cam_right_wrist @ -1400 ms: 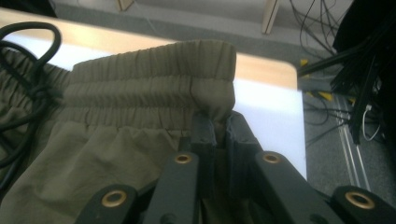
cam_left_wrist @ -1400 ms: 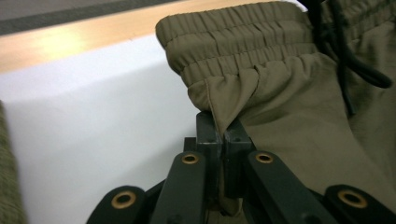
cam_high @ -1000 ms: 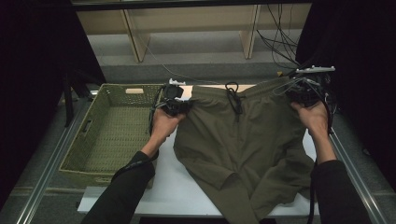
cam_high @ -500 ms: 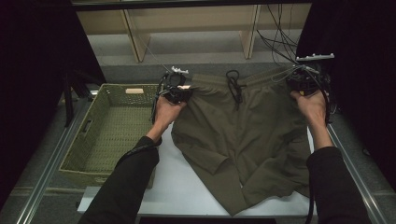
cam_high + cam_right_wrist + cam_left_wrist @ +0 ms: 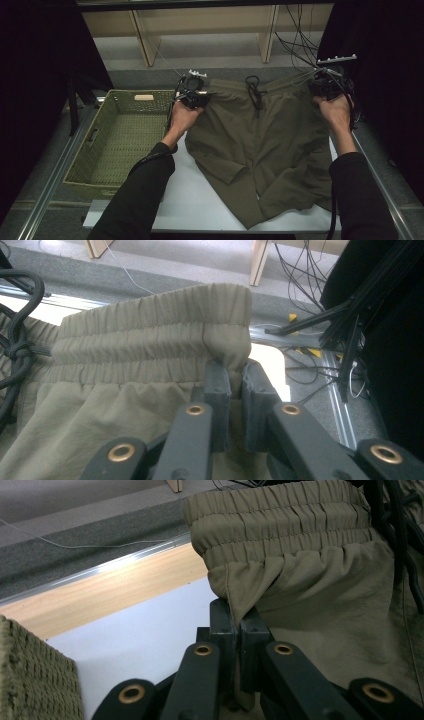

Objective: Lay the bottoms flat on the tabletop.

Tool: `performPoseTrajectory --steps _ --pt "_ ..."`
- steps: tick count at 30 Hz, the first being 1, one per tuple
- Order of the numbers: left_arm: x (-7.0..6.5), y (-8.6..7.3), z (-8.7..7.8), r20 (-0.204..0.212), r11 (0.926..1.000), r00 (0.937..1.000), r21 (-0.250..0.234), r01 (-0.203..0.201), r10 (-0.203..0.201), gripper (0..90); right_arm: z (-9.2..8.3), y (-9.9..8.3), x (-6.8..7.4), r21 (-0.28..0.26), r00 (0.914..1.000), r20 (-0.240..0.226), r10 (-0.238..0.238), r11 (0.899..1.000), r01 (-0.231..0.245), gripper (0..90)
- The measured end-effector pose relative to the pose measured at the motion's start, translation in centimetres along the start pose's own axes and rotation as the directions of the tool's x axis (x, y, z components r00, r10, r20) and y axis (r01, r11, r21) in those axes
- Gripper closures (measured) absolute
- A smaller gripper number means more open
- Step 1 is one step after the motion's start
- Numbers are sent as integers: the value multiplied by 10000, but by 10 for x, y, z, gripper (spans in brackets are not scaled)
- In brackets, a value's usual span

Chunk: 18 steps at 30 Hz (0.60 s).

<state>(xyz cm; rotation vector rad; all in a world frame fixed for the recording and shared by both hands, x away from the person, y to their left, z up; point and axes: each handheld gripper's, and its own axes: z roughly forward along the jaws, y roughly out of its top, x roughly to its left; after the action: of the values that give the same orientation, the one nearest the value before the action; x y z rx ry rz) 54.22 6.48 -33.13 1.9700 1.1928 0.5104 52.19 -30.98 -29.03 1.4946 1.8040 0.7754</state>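
At the bench's left edge sat the woven basket (image 5: 120, 135), empty. The left claw (image 5: 194, 96) was clamped on the shorts (image 5: 265, 145) at one waistband corner, the right claw (image 5: 327, 86) on the other, spreading them along the far edge. Next, probably, a fold; the dangling drawstring (image 5: 254, 90) could snag.
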Motion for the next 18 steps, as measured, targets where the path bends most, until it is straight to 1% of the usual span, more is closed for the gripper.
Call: performPoseTrajectory --steps 2,4,5,8,11,13,14,15,16,17,18 --pt "0 4 -1 -58 10000 10000 -73 33 -33 871 -3 6 -2 -59 10000 41 -17 10000 17 842" --pt "-1 7 0 -45 9999 10000 -144 79 -79 871 -6 9 -4 -222 9998 2 174 9996 -174 841" --pt "-1 7 0 -54 9999 10000 -114 37 -37 871 -6 9 -3 -206 9999 -19 149 9997 -150 841" --pt "-3 7 4 -139 10000 9999 -45 61 -61 870 -3 7 -1 -136 9999 138 -38 9999 40 841" --pt "-4 8 6 -209 10000 9998 -26 9 -9 867 -1 5 -1 -94 9999 131 50 9999 -49 838" --pt "-4 9 5 -327 9999 9994 -73 126 -128 846 0 5 -2 -37 9998 177 64 10000 -63 819" --pt "-4 10 5 -453 9998 9988 -83 196 -200 801 1 5 -2 -43 9996 246 132 9999 -131 779" --pt "-5 11 4 -638 9994 9974 -117 319 -326 767 2 5 -3 -53 9993 340 181 9998 -179 705" --pt "-5 13 3 -812 9989 9956 -119 449 -458 706 2 6 -4 -147 9988 411 264 9996 -258 624" --pt "-5 14 2 -904 9987 9946 -81 505 -510 624 1 7 -6 -180 9982 460 375 9992 -367 547" --pt "-6 15 0 -872 9981 9943 -58 607 -609 569 0 8 -8 -197 9980 438 447 9988 -438 508"
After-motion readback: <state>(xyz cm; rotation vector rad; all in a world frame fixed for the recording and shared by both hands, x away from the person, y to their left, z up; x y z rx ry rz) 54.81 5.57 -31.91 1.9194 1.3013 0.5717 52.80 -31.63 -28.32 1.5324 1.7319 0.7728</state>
